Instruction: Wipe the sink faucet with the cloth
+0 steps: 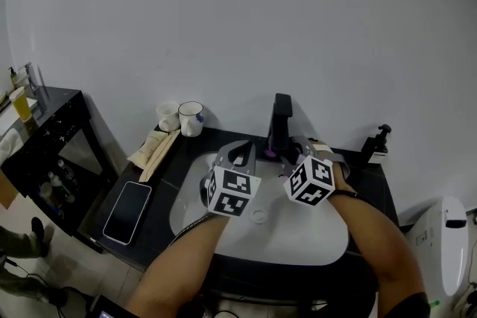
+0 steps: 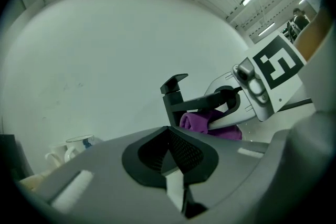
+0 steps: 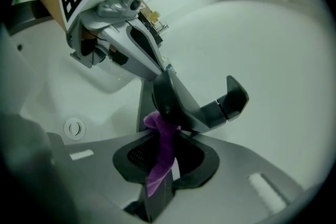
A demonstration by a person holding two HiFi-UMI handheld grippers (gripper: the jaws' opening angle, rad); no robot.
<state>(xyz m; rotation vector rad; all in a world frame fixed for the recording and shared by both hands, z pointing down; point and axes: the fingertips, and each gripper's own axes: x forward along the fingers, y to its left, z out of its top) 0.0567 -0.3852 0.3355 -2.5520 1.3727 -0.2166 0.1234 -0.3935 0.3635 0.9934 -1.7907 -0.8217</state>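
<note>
A black faucet stands at the back of the white sink. My right gripper is shut on a purple cloth, and the cloth presses against the faucet's spout from below. The left gripper view shows the cloth bunched under the spout, with the right gripper next to it. My left gripper hovers over the basin just left of the faucet. Its jaws look shut, with nothing seen between them.
Two white mugs and a flat packet sit on the black counter at the left, a phone nearer the front. A black pump bottle stands at the right. A black side table is far left.
</note>
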